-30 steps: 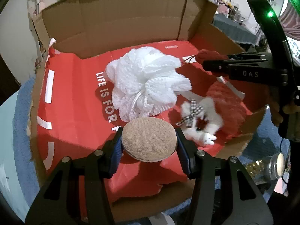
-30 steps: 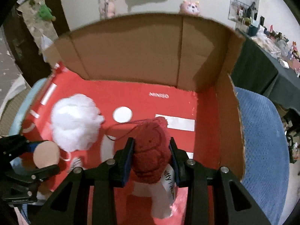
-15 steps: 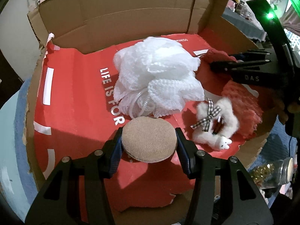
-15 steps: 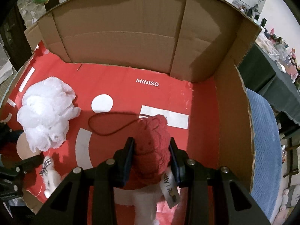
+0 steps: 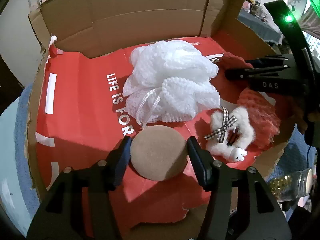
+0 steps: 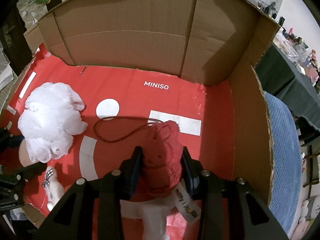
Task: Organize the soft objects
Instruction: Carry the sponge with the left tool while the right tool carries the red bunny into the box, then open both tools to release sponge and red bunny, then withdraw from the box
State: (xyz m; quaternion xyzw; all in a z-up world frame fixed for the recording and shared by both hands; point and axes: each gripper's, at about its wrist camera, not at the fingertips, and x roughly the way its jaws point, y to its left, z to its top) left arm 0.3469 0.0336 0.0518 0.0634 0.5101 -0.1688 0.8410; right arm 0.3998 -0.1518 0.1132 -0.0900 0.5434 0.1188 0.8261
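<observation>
**What the box hides and the edges cut**

In the right wrist view, the white mesh bath pouf (image 6: 51, 121) covers most of the tan round puff (image 6: 25, 153) at nine o'clock. The red plush toy's (image 6: 162, 160) white lower part runs off at six o'clock, its tag text blurred. In the left wrist view, the jar (image 5: 290, 186) at four o'clock is partly cut off, its golden contents unreadable.

White mesh pouf (image 5: 172, 80), red plush (image 6: 162, 160)
</observation>
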